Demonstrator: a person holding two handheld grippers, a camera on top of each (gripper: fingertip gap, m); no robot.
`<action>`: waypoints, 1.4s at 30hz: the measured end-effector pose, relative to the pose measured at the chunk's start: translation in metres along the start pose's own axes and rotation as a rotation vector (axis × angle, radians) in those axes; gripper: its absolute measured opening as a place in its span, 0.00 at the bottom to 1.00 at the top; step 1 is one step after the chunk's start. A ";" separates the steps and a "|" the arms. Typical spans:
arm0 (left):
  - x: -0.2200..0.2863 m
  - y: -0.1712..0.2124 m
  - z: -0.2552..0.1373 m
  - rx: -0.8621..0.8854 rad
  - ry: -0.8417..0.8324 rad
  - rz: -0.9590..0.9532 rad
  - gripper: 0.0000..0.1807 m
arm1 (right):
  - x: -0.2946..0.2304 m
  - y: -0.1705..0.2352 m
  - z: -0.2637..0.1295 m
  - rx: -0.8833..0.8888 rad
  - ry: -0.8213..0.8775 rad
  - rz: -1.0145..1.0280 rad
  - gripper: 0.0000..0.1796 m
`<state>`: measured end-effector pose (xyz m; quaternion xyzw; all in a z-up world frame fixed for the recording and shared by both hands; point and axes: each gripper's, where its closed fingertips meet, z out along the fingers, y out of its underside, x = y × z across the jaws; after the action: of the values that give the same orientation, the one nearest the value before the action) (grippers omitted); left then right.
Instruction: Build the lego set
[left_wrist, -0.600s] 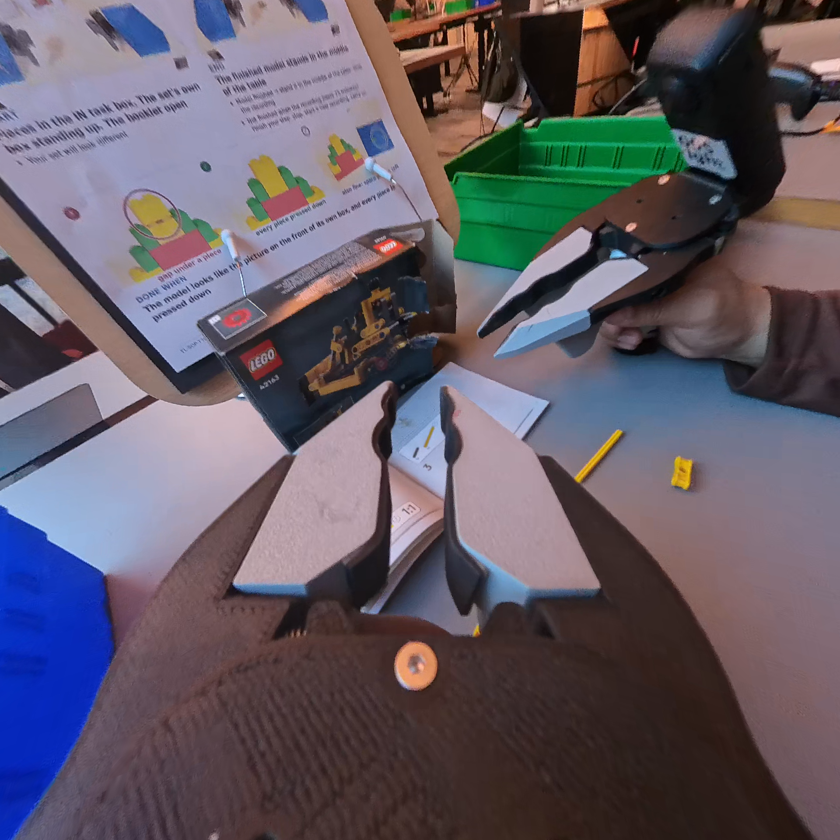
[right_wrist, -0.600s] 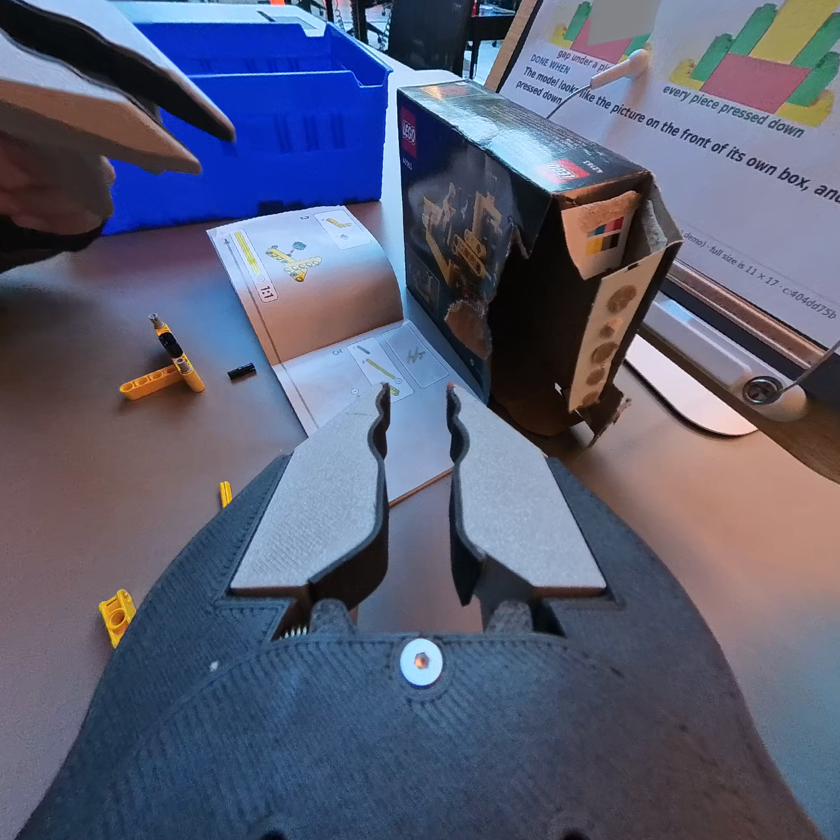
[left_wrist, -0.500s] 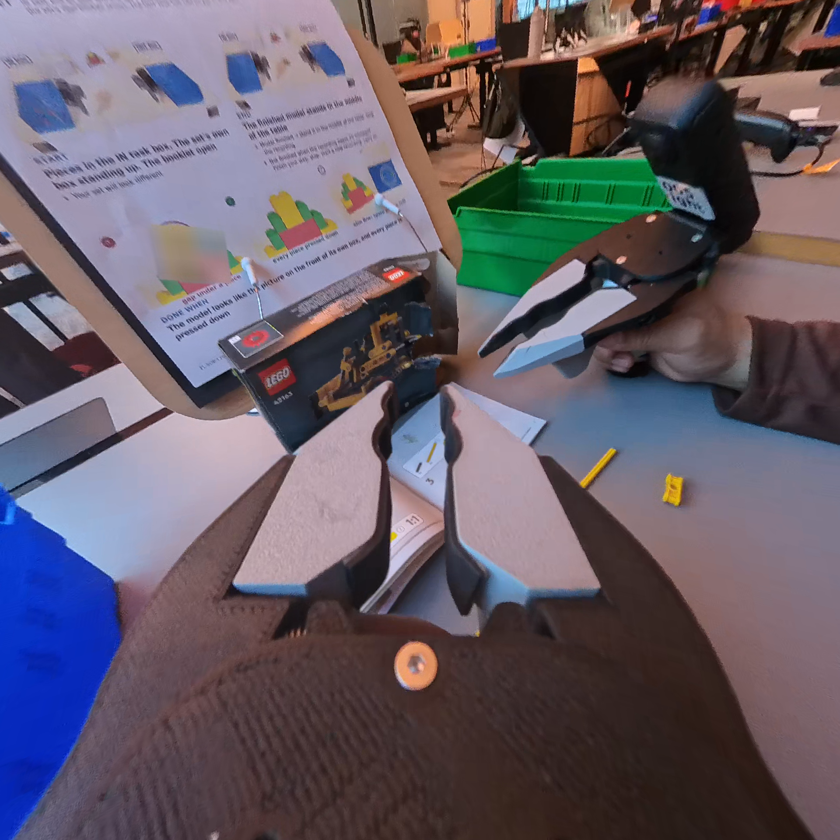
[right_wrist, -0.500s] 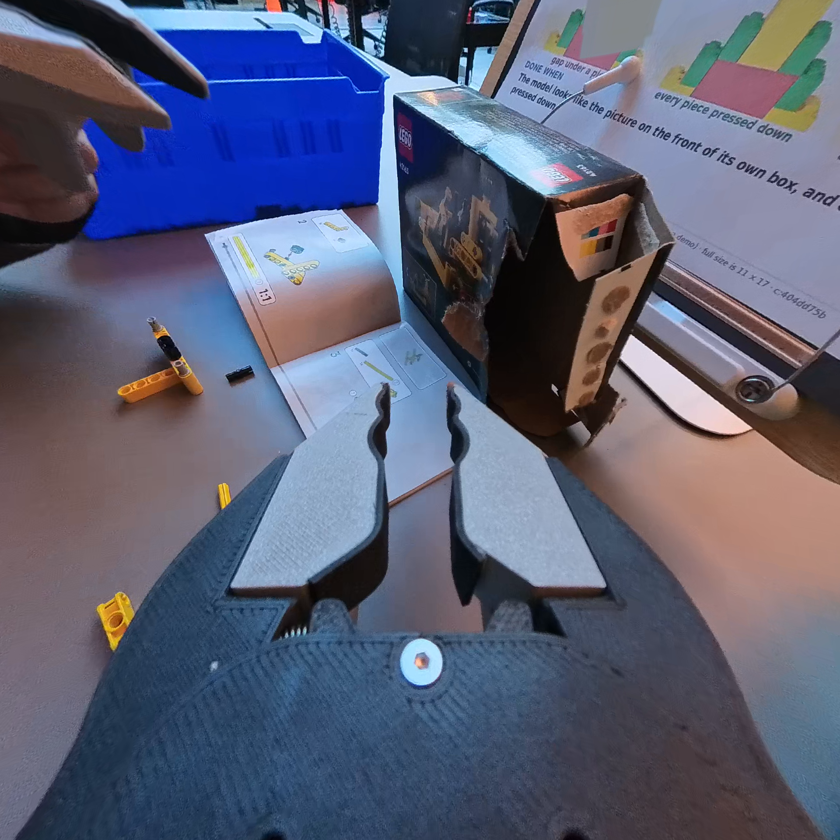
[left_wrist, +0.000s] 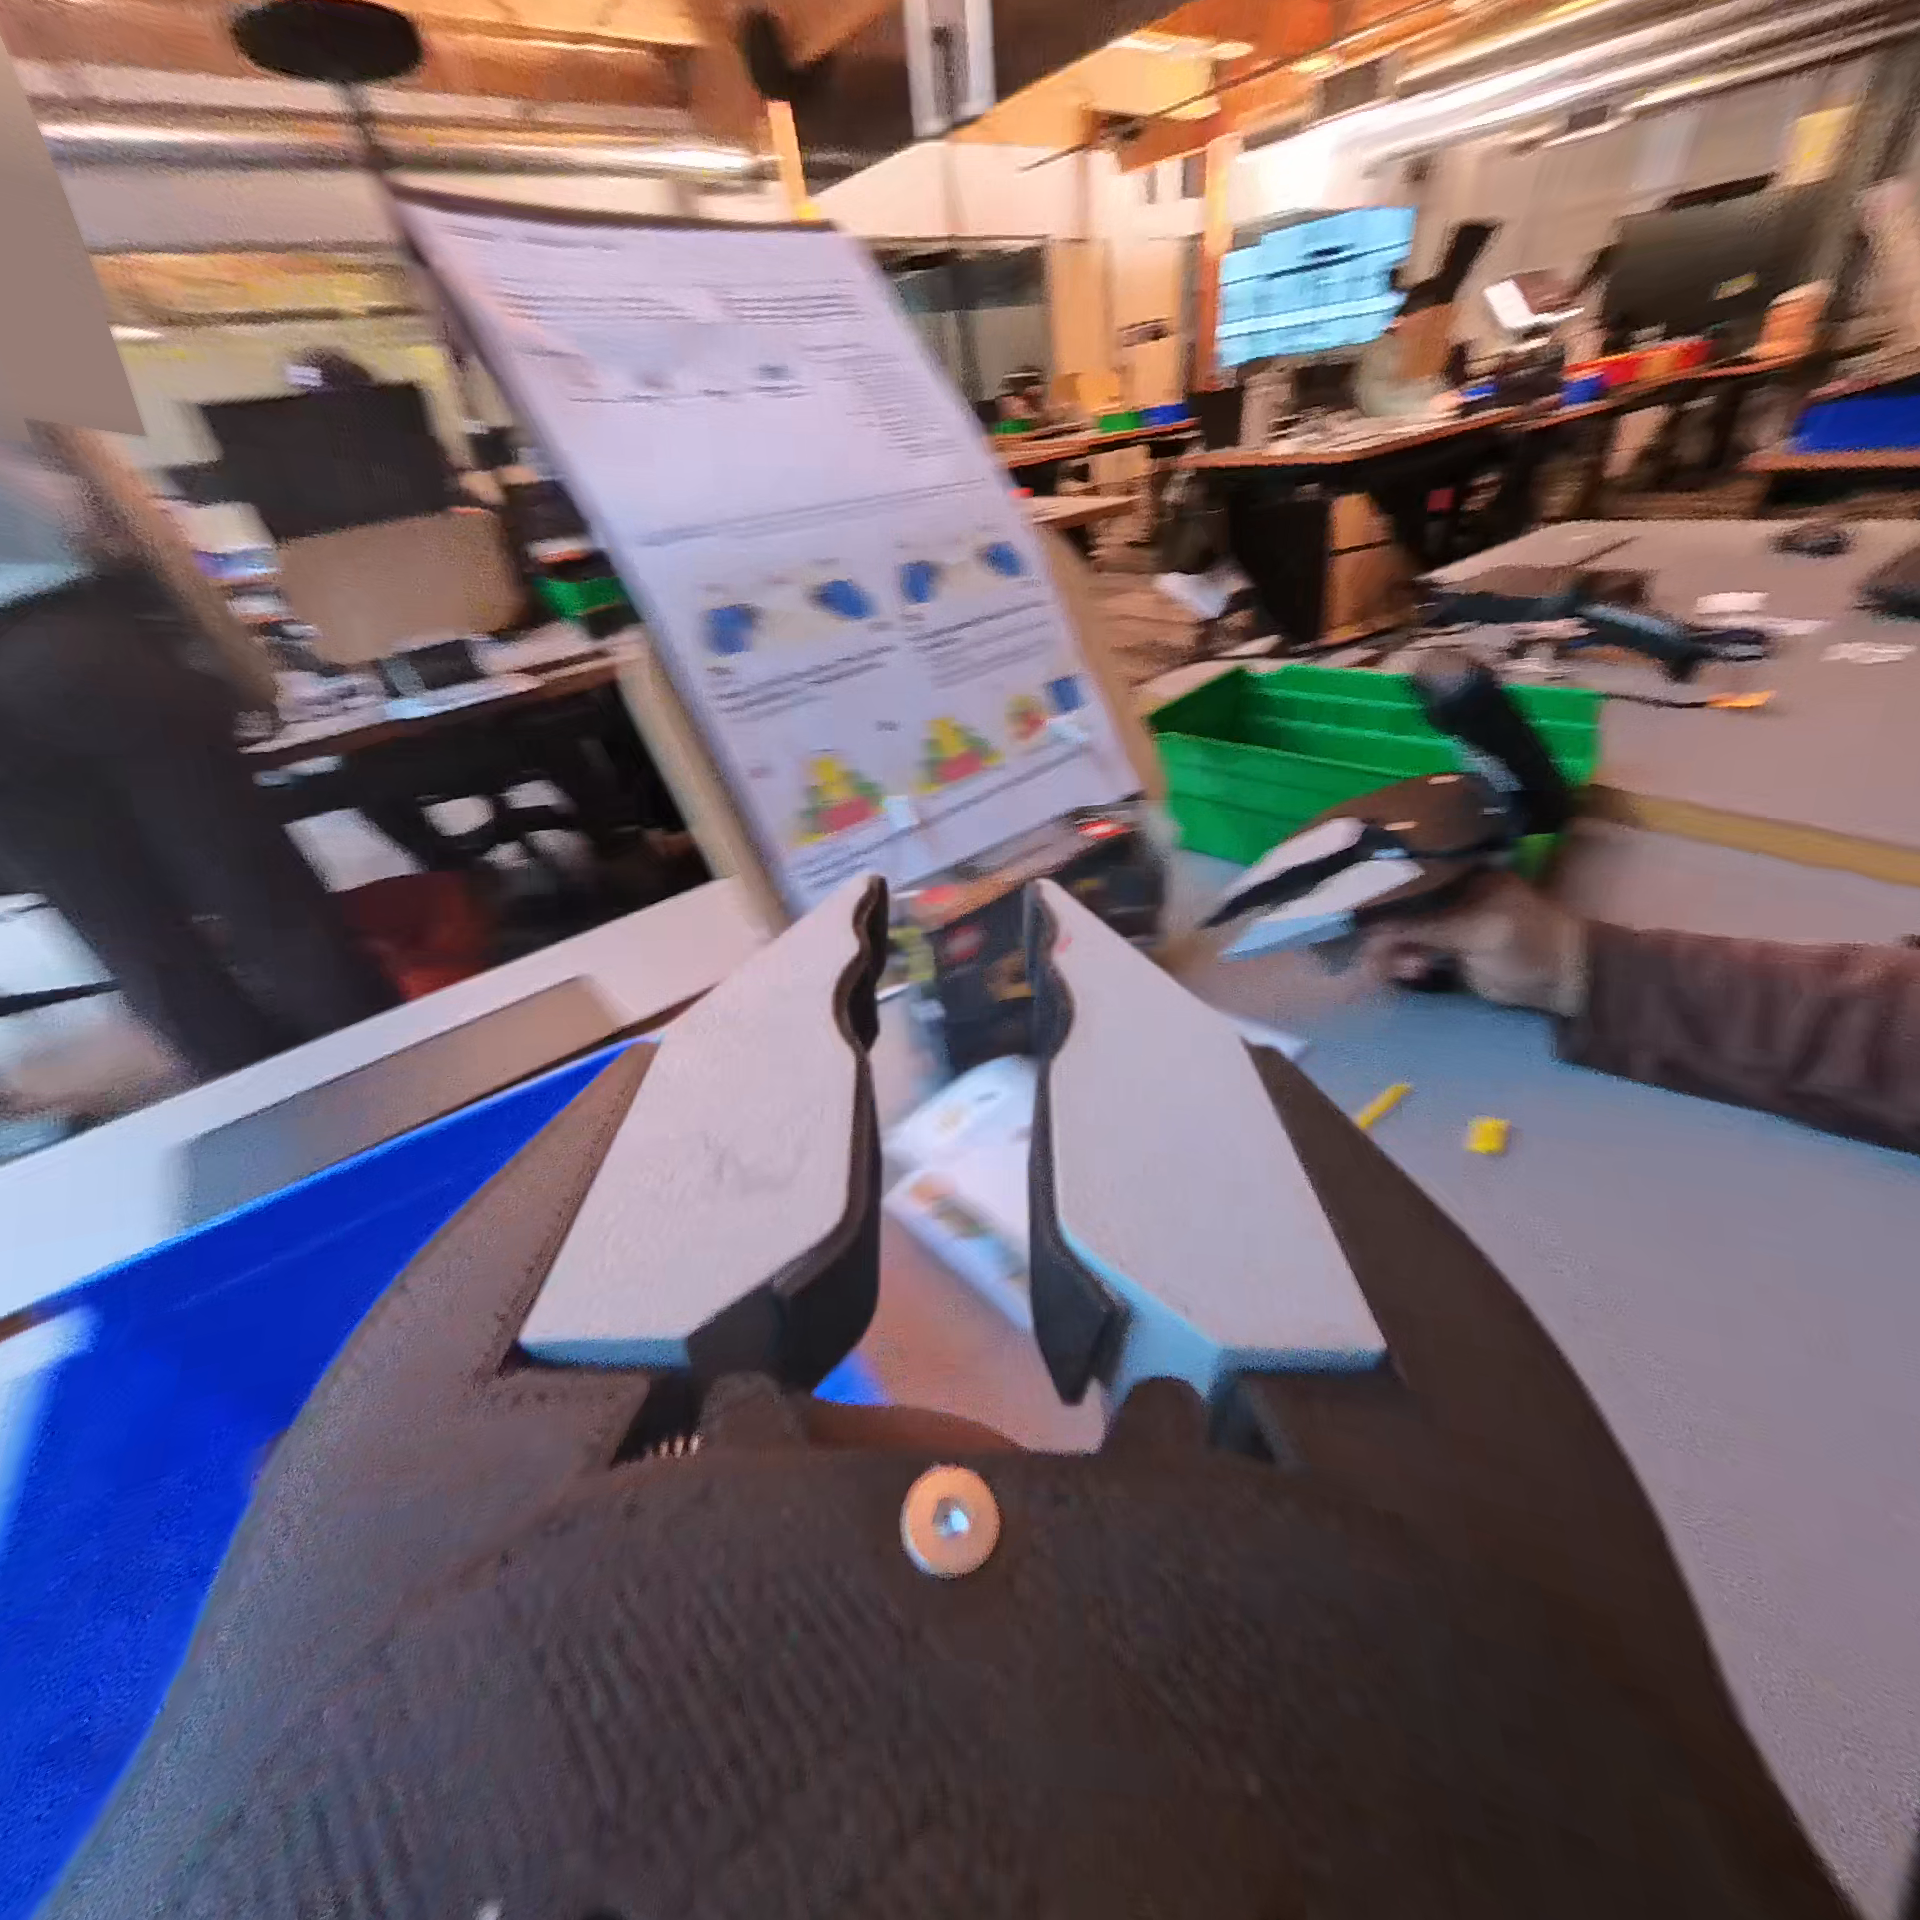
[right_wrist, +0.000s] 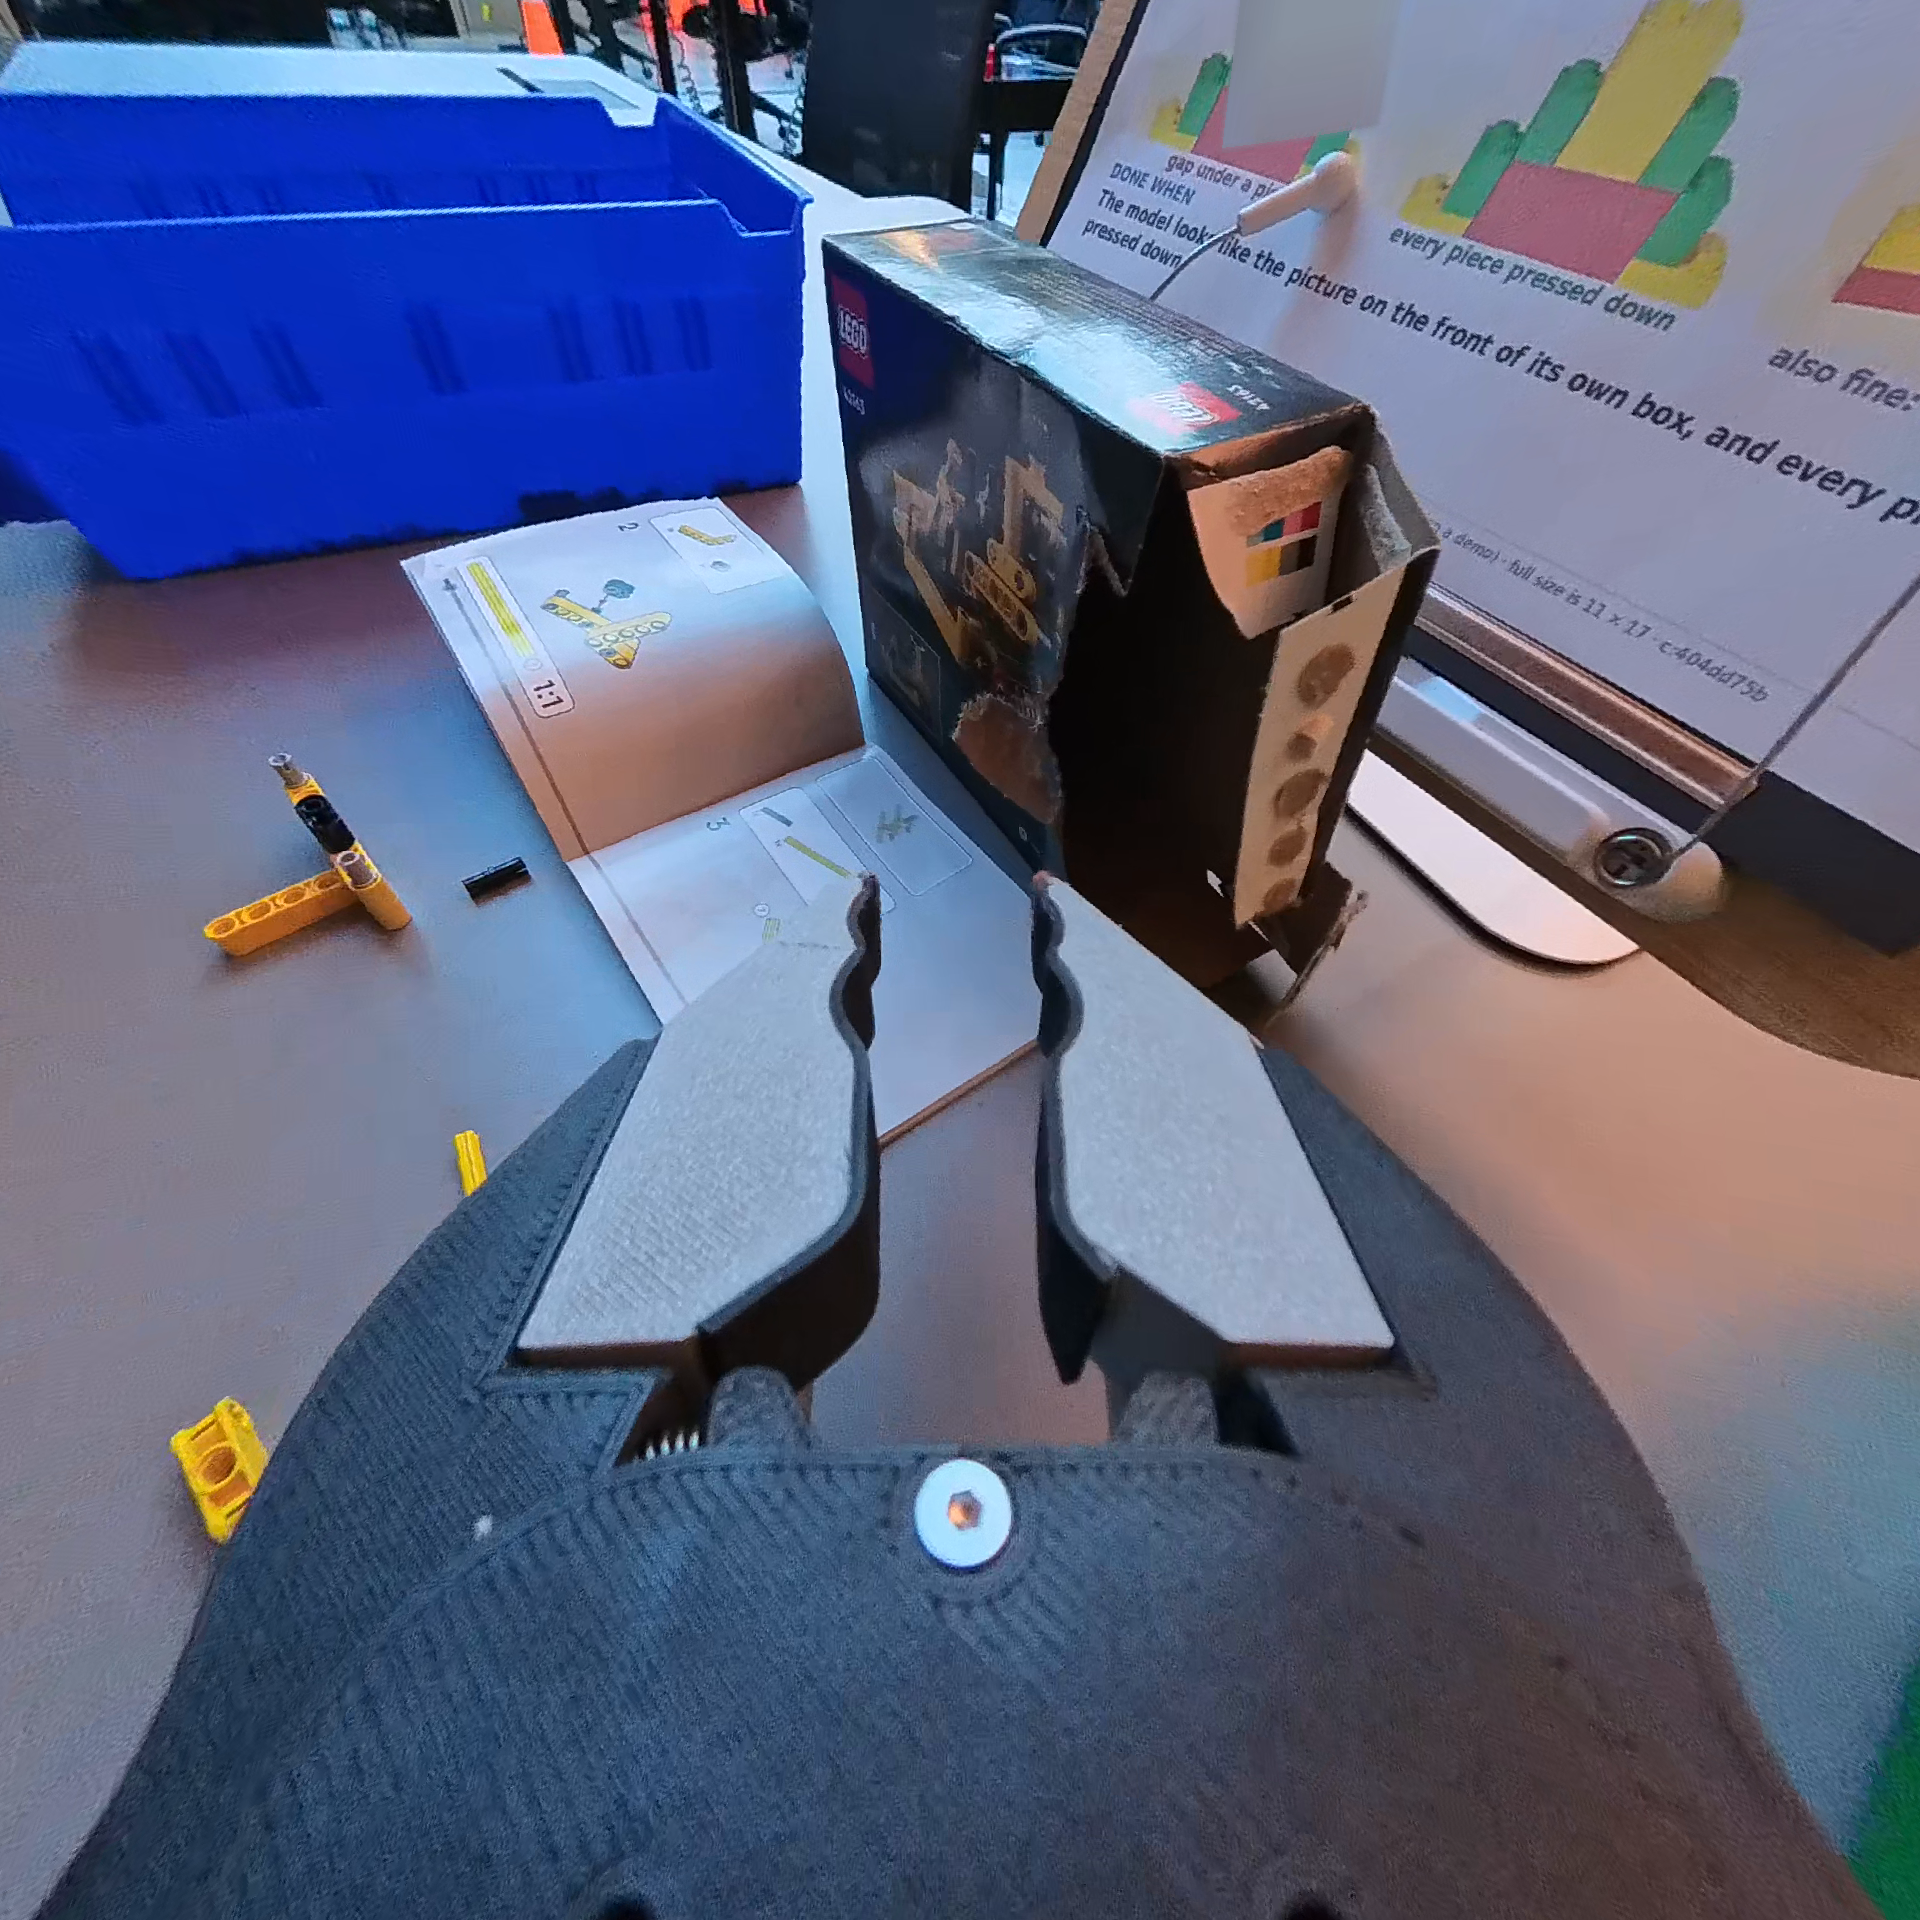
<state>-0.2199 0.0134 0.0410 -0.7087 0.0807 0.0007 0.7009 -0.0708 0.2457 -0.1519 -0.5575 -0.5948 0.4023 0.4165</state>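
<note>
A small yellow and black assembly (right_wrist: 312, 862) lies on the table left of the open booklet (right_wrist: 717, 748), with a black pin (right_wrist: 496, 879) beside it. A yellow axle (right_wrist: 469, 1161) and a yellow connector (right_wrist: 216, 1465) lie nearer. The set's black box (right_wrist: 1049, 582) stands behind the booklet. My right gripper (right_wrist: 954, 883) is open and empty above the booklet's near edge. My left gripper (left_wrist: 954, 894) is open and empty, raised high over the blue bin (left_wrist: 156, 1455). The left view is blurred and shows the booklet (left_wrist: 956, 1164), axle (left_wrist: 1382, 1103), connector (left_wrist: 1486, 1135) and the right gripper (left_wrist: 1299, 904).
A blue bin (right_wrist: 395, 343) stands at the back left. An instruction board (right_wrist: 1558, 260) leans behind the box. A green bin (left_wrist: 1340, 748) sits beyond the right gripper. Other work tables fill the room behind. The yellow axle (right_wrist: 469, 1161) sits 11 cm or so from the ends of my right fingers. The black pin (right_wrist: 496, 879) is closer to my right gripper, around 12 cm from its tips; the left tips are 30 cm off. The yellow connector (right_wrist: 216, 1465) is about 15 cm from my right fingertips and 35 cm from my left. Look for it in the left wrist view (left_wrist: 1485, 1132) too.
My left gripper has risen and pulled back over the blue bin, leaving the right wrist view. My right gripper has hardly moved. Both stay open.
</note>
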 end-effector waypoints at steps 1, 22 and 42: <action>-0.029 0.000 -0.016 -0.018 -0.065 0.018 0.13 | 0.000 0.001 0.001 -0.005 0.004 -0.006 0.14; -0.187 0.148 0.001 -0.619 -0.168 -0.011 0.22 | -0.001 0.009 0.007 -0.073 0.035 -0.059 0.15; -0.179 0.158 0.056 -0.868 -0.215 0.087 0.16 | -0.009 0.004 0.003 -0.031 -0.020 -0.065 0.13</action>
<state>-0.4086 0.0886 -0.0968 -0.9289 0.0294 0.1376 0.3424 -0.0720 0.2370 -0.1573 -0.5401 -0.6230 0.3849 0.4146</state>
